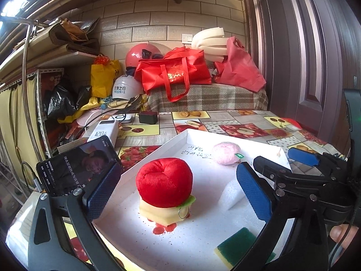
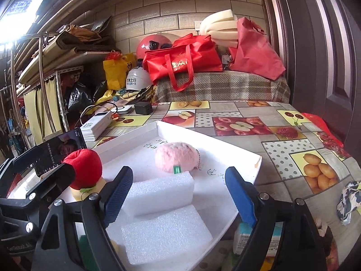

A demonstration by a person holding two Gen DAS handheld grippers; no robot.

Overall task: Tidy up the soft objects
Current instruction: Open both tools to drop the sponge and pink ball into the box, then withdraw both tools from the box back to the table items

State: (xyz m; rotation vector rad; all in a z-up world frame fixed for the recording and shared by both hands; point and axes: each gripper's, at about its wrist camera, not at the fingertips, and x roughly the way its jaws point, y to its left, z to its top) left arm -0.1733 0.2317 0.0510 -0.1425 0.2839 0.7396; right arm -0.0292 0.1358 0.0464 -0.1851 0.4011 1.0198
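Note:
A red plush apple sits on a yellow sponge inside a white tray. My left gripper is open and straddles the apple, with a gap at each blue pad. Further back in the tray lies a pink plush ball. In the right wrist view two white foam blocks lie in the tray. My right gripper is open around the farther block without pressing it. A green and yellow sponge lies at the tray's near edge.
A lit phone leans at the tray's left, with a white power bank and a black adapter behind it. The fruit-print tablecloth extends right, with a patterned cloth on it. Red bags are piled at the back.

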